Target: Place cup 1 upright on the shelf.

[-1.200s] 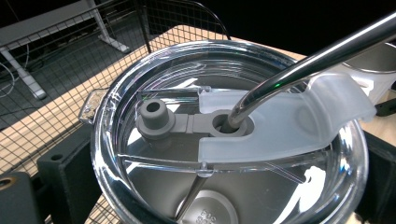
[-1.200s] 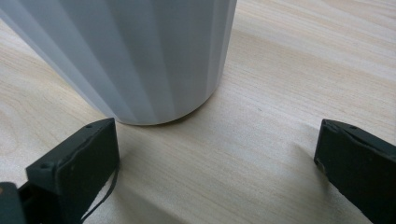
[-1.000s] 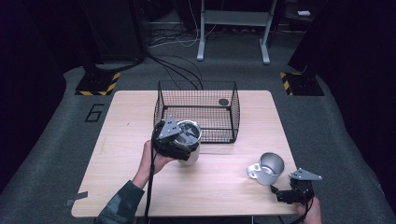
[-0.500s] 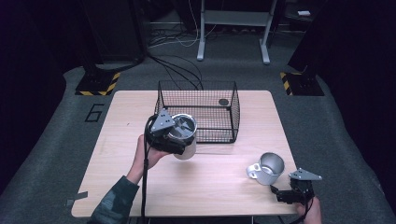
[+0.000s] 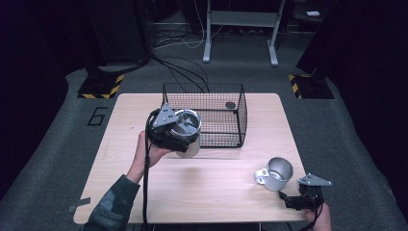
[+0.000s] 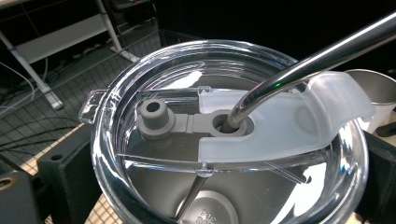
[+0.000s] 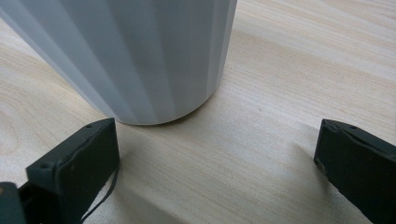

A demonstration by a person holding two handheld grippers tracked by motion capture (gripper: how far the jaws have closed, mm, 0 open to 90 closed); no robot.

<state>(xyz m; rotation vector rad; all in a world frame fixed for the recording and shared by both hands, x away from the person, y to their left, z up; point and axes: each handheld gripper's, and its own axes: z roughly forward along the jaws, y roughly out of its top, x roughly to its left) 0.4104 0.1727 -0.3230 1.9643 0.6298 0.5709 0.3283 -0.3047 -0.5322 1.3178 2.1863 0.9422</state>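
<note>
Tumbler (image 5: 188, 135) position: held upright in the left gripper (image 5: 172, 134), off the table surface, just in front of the near left corner of the wire basket (image 5: 207, 103). In the high view the left gripper body covers the tumbler's left side, and the person's left hand (image 5: 144, 154) supports the gripper from below, with the sleeve entering from the bottom edge. In the left gripper view the tumbler fills the space between the two black jaws, one block at each lower corner of the frame, so the jaws are clamped on the tumbler body. The same view looks down on the clear lid (image 6: 233, 121), which is seated on the rim; a frosted slider (image 6: 289, 126) lies across it, and a metal straw (image 6: 308, 60) passes through the lid opening at an angle toward the upper right. The steel interior is visible through the lid. Right gripper (image 5: 294, 202) position: at the near right corner of the wooden table (image 5: 216, 192), resting low and just behind a steel mug (image 5: 275, 173) that stands upright with its handle pointing left. In the right gripper view the jaws stand wide apart on either side of the frame, holding nothing; the pale ribbed wall of the mug (image 7: 135, 56) stands ahead of them, close to the left jaw, and whether it touches that jaw cannot be determined. Basket contents: one small dark round object (image 5: 230, 105) on the floor near the far right corner.
</note>
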